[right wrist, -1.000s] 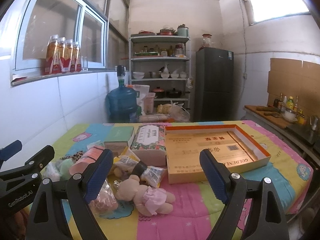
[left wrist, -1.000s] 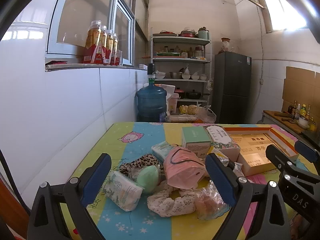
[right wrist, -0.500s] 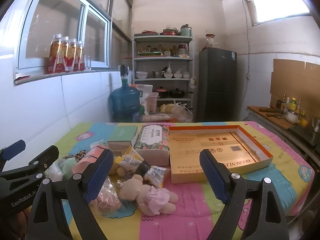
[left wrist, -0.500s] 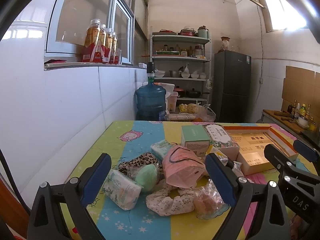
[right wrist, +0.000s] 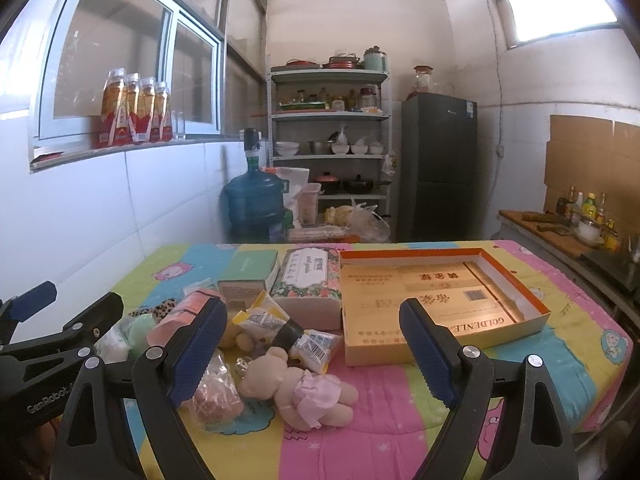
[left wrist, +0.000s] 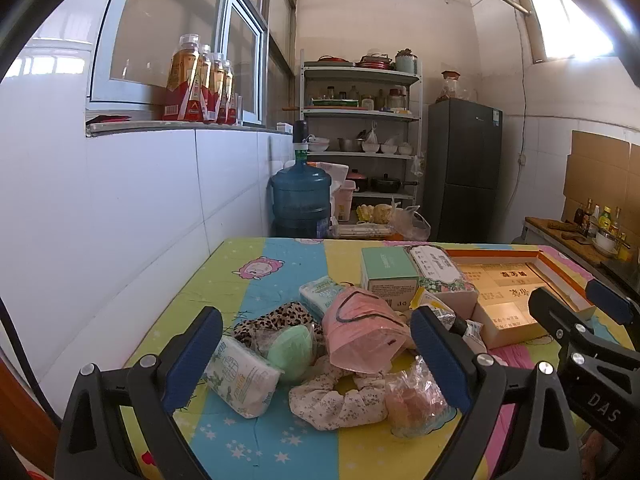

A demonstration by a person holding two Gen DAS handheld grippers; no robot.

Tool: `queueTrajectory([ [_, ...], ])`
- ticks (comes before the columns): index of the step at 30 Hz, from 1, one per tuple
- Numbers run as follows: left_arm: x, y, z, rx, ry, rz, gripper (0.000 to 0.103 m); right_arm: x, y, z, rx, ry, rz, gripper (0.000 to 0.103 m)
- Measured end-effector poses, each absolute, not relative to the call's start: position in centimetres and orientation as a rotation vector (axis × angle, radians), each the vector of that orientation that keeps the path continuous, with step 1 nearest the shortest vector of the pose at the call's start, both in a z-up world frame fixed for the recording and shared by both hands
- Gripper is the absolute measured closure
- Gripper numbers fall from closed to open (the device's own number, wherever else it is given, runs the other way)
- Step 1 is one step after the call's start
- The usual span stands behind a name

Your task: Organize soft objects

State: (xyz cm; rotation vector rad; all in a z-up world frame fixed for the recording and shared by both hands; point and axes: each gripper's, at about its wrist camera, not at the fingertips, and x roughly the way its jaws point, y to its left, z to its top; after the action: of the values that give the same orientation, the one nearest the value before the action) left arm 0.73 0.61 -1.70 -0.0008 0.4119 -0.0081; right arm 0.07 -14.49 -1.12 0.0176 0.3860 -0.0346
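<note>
1. the left gripper fills the lower part of its frame, jaws spread wide and holding nothing, above a pile at lower centre: pink mask, green sponge, floral scrunchie.
2. the right gripper is spread too, empty, low in its frame over the teddy bear.
3. the open gold box lies right of centre on the colourful table cover.
</note>
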Motion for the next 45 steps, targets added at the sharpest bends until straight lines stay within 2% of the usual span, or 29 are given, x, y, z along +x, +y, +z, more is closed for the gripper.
queueTrajectory([
  [20, 1.5, 2.6, -2.7, -0.034, 0.443, 0.033, 0.007, 0.4, -14.9, -3.1, 0.016, 0.448, 0.015, 0.014],
  [29, 0.5, 5.4, -5.5, -0.043, 0.475, 0.017, 0.007, 1.5, -12.7, -5.5, -0.001, 0.525, 0.216, 0.014],
  [41, 3.7, 9.1, -8.2, -0.147, 0.571, 0.048, 0.007, 3.7, -9.8, -8.6, 0.003, 0.635, 0.322, 0.014],
  [45, 4.6, 9.4, -9.1, -0.137, 0.605, 0.056, 0.011, 4.4, -9.6, -9.2, 0.002, 0.654, 0.322, 0.015],
])
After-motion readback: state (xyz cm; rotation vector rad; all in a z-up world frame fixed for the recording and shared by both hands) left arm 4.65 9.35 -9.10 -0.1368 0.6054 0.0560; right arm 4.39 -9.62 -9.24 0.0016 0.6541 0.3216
